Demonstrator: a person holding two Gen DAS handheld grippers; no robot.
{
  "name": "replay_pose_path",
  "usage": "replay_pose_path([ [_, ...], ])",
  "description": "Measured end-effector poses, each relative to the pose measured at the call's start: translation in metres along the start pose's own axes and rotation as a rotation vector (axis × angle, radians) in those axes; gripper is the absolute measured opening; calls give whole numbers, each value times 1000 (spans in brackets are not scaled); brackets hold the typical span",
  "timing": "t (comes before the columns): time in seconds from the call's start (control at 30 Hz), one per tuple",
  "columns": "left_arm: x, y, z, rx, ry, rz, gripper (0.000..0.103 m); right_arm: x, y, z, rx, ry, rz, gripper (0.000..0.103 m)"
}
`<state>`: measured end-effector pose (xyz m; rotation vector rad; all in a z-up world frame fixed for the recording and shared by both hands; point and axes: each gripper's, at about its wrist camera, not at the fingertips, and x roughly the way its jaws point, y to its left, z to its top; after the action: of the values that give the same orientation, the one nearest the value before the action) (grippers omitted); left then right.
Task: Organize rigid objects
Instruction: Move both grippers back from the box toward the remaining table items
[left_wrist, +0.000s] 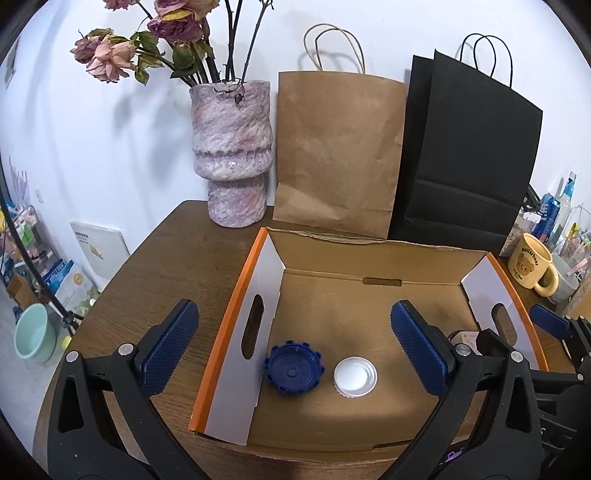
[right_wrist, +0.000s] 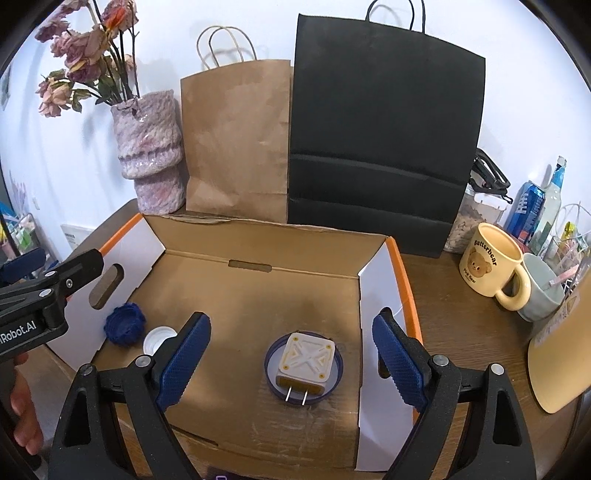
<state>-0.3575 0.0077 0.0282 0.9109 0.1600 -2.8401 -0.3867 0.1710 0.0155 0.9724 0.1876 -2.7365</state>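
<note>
The white charger (right_wrist: 303, 363) lies inside the cardboard box (right_wrist: 258, 236), on its back atop a shallow blue-rimmed lid (right_wrist: 334, 373), with its two prongs pointing toward the box's open near edge. It sits toward the box's right wall. Its body is nearly square, so there is little long axis to speak of; the prongs give the only clear direction.

The right gripper (right_wrist: 291, 363) hangs over the charger with its jaws spread wide, one blue pad on either side and well apart from the plug, pinching nothing. The charger lies almost midway between those pads, so the right hand is plainly the nearer one; any coming grasp would turn on dropping straight down and closing across the body, at right angles to the prongs.

Toward the box's left wall lie a blue cap (left_wrist: 293, 369) and a white cap (left_wrist: 355, 376), side by side and close together, both open side up. The left gripper (left_wrist: 295, 350) hovers above them, its jaws also fully spread and empty; its left pad stands outside the box's left wall, its right pad inside.

In the left wrist view the charger is almost wholly hidden behind the gripper's frame. Whether the charger rests loose on the lid or is seated in it cannot be told. A purple object at the box's near edge is cut off, possibly a further item.
</note>
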Motion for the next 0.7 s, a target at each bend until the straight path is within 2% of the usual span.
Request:
replay_pose_path([
  [0.7, -39, 19, -22, 5, -49, -32, 103, -50, -1, -29, -32, -77, -3, 93],
])
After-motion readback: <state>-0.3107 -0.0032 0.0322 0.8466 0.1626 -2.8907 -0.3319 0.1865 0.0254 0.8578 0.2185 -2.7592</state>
